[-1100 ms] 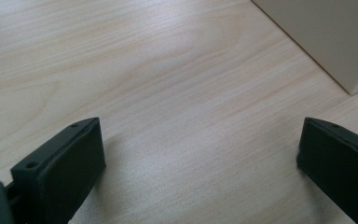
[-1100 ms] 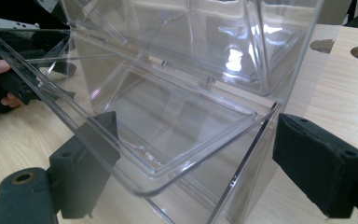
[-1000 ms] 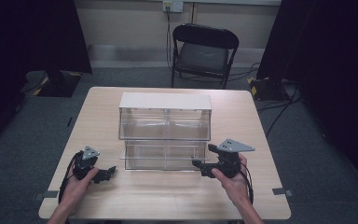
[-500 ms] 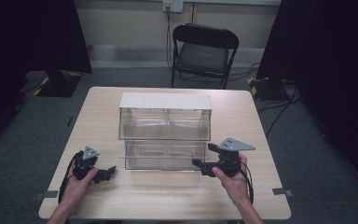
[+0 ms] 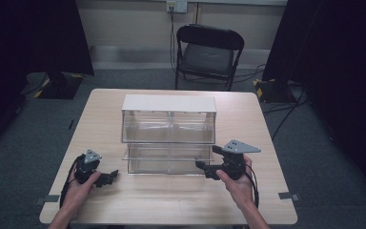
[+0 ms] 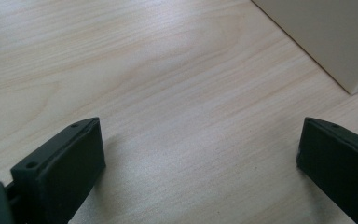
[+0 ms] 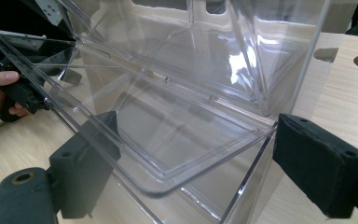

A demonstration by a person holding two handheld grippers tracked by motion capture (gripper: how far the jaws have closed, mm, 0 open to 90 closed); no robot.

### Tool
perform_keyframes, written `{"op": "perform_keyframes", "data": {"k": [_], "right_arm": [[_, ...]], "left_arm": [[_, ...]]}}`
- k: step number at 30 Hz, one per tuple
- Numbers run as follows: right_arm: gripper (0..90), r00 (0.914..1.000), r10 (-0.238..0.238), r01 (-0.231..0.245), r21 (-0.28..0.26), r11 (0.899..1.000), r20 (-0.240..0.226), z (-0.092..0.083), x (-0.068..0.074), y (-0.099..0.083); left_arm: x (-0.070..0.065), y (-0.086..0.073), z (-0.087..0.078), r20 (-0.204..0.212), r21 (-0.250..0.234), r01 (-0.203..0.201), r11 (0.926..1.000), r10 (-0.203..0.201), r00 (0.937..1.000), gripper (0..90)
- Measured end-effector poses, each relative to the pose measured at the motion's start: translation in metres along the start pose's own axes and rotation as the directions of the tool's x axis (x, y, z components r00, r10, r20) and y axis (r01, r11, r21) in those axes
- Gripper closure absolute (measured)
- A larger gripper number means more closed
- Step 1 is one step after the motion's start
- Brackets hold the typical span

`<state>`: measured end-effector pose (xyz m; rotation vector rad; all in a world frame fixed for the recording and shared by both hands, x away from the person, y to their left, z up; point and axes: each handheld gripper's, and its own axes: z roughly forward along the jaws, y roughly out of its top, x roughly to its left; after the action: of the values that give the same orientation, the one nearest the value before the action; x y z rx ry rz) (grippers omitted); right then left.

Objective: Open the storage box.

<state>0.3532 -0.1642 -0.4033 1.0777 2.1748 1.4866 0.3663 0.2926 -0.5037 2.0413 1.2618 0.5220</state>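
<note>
Clear bin (image 5: 168, 138): set at the table's (image 5: 267, 200) middle, 2 tiers, long axis running left to right.
Right gripper (image 5: 203, 167): jaws spread, nothing held, at the bin's lower right front corner, flap (image 7: 168, 140) between them.
Left gripper (image 5: 110, 176): released, off the bin's lower left corner, apart.
Nearer: the right.

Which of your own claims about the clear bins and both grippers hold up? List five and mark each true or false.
1. The left gripper has its jaws spread over bare table. True.
2. The right gripper is clamped shut. False: its jaws stand wide apart at the clear bin unit.
3. The bin unit has a white top. True.
4. The bins hold red blocks. False: they look empty.
5. A chair stands beyond the table. True.
</note>
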Motion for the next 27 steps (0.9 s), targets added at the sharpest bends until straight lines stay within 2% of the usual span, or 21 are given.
{"op": "perform_keyframes", "data": {"k": [27], "right_arm": [[13.8, 1.0, -0.007, 0.008, -0.012, 1.0, 0.005, -0.0007, -0.0026, 0.0085]], "left_arm": [[0.0, 0.0, 0.0, 0.001, 0.0, 0.0, 1.0, 0.0, 1.0, 0.3]]}}
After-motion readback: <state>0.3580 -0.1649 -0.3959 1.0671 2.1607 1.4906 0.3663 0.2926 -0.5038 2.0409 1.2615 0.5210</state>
